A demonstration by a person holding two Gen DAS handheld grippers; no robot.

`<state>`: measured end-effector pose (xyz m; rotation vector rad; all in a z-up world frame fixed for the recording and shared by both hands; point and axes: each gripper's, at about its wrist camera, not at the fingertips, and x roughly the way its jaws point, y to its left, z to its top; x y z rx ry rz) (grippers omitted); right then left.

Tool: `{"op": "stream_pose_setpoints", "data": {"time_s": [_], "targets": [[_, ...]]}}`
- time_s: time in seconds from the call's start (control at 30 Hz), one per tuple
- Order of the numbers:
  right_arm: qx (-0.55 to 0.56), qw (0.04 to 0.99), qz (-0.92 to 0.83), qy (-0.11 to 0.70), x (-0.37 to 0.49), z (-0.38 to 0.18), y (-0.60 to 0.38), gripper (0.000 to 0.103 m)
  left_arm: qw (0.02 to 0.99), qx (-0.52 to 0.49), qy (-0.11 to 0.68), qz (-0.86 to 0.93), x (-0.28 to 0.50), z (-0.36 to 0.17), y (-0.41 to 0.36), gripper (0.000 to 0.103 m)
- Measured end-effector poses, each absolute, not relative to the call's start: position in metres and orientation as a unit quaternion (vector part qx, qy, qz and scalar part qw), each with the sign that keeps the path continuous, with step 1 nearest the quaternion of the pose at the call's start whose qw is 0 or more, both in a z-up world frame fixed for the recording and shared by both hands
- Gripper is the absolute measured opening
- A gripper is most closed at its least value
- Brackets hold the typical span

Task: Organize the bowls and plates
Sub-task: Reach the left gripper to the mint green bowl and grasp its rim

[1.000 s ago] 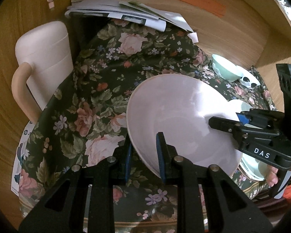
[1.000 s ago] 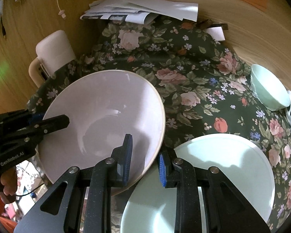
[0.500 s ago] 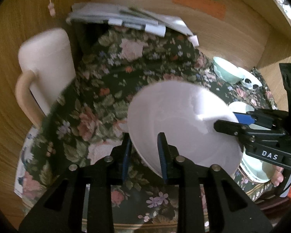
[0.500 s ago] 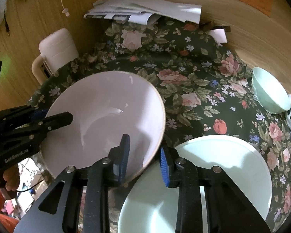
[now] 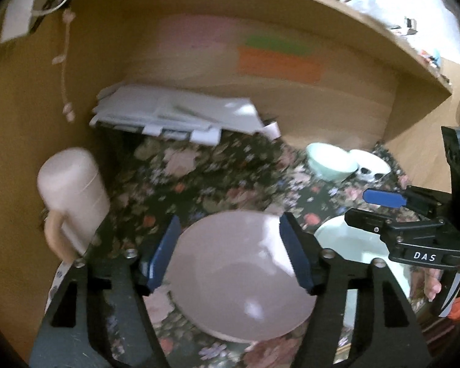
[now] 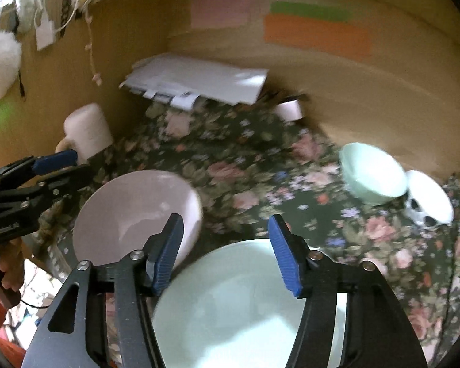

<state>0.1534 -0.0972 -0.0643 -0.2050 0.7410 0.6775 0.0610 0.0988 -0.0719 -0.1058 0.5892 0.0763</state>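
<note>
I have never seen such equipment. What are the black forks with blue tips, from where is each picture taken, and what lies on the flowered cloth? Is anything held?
There is no robot arm here. A person holds one hand-held gripper in each hand, and each gripper carries a camera that looks forward along its two fingers.

The left wrist view shows the left gripper; the right gripper appears at its side. The right wrist view shows the right gripper's own fingers, with the left gripper at its edge.

On the flowered cloth lie a pink bowl, a pale green plate, a small green bowl, a white bowl with black marks, a pink jug and a pile of papers.

Both grippers are open; nothing is held.
</note>
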Motion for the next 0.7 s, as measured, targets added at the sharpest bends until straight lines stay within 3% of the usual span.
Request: {"op": "stream_pose_setpoints", "data": {"time_s": [0.3, 0.7], "targets": [[-0.078, 0.900, 0.264, 0.339, 0.180, -0.054, -0.157, 0.060, 0.958, -0.053, 0.281, 0.006, 0.098, -0.062, 0.063, 0.081], [-0.044, 0.909, 0.200, 0.362, 0.242, -0.070, -0.216, 0.061, 0.954, -0.044, 0.295, -0.015, 0.171, -0.069, 0.028, 0.085]]}}
